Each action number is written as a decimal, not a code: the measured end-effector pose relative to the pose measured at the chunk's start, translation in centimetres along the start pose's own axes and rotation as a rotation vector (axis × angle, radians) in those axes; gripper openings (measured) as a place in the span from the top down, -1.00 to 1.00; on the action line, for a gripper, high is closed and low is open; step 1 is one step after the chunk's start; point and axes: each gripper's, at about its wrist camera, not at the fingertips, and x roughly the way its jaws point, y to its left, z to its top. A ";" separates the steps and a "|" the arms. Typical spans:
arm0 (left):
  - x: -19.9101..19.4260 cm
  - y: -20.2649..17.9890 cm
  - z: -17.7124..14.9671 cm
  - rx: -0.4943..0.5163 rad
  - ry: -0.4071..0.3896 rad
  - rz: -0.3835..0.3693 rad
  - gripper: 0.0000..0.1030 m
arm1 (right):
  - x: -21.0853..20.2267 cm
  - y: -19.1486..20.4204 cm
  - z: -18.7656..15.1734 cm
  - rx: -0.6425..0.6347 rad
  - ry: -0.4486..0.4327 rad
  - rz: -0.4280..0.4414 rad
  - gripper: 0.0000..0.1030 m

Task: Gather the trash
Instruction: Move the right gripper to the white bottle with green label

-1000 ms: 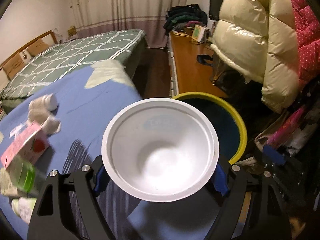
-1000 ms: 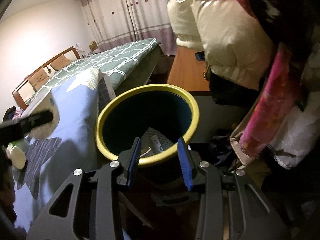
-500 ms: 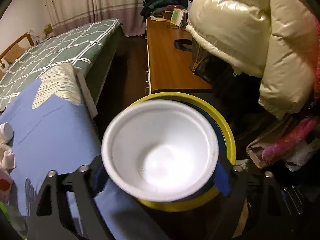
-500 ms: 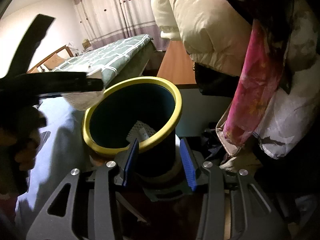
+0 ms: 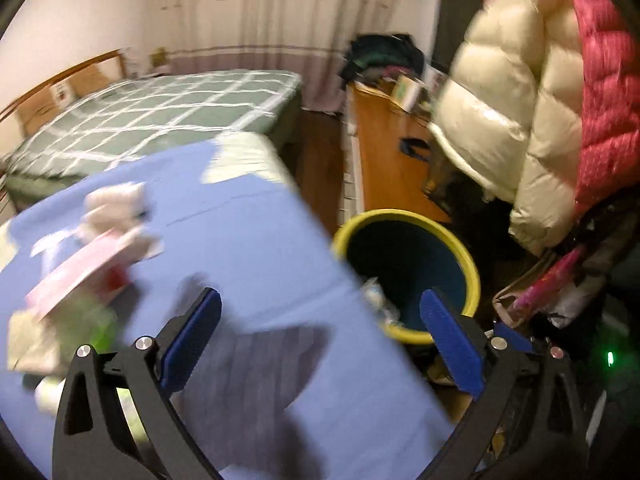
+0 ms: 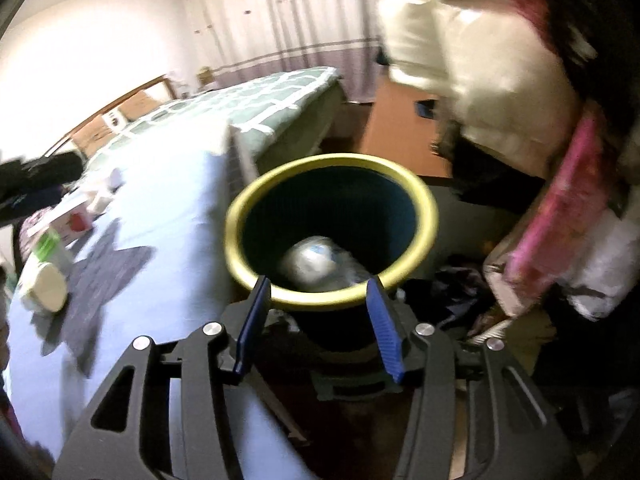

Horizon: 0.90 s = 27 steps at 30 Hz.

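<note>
A dark bin with a yellow rim point(image 5: 472, 272) stands beside the blue-covered table point(image 5: 248, 240). My left gripper point(image 5: 320, 332) is open and empty, over the table's right edge near the bin. The white bowl point(image 6: 320, 264) lies inside the bin point(image 6: 424, 208) on other trash. My right gripper point(image 6: 318, 328) has its blue pads on either side of the bin's near wall, just below the rim. Loose trash lies on the table's left: crumpled tissue point(image 5: 116, 200), a pink carton point(image 5: 76, 272), a green bottle point(image 5: 100, 328).
A green checked bed point(image 5: 160, 120) lies behind the table. A wooden desk point(image 5: 384, 152) runs along the right. Puffy cream and red coats point(image 5: 520, 100) hang above the bin. Clothes and bags point(image 6: 560, 240) crowd the floor at right.
My left gripper opened and the white bowl dropped into the bin. The left gripper then swung back left over the table. The right gripper stayed at the bin.
</note>
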 end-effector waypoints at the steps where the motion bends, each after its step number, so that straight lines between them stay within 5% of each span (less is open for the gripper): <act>1: -1.3 1.5 -0.7 -0.027 -0.009 0.014 -0.91 | 0.0 0.9 0.1 -0.015 -0.001 0.015 0.07; 12: -16.1 18.0 -8.9 -0.310 -0.172 0.384 -0.91 | 0.2 16.4 -0.3 -0.269 0.021 0.253 -0.01; 19: -18.7 24.1 -12.6 -0.444 -0.166 0.388 -0.91 | 2.3 22.6 -0.3 -0.361 0.047 0.257 -0.01; 27: -19.4 25.1 -13.3 -0.476 -0.185 0.383 -0.91 | 2.0 24.8 -2.0 -0.430 0.085 0.304 -0.01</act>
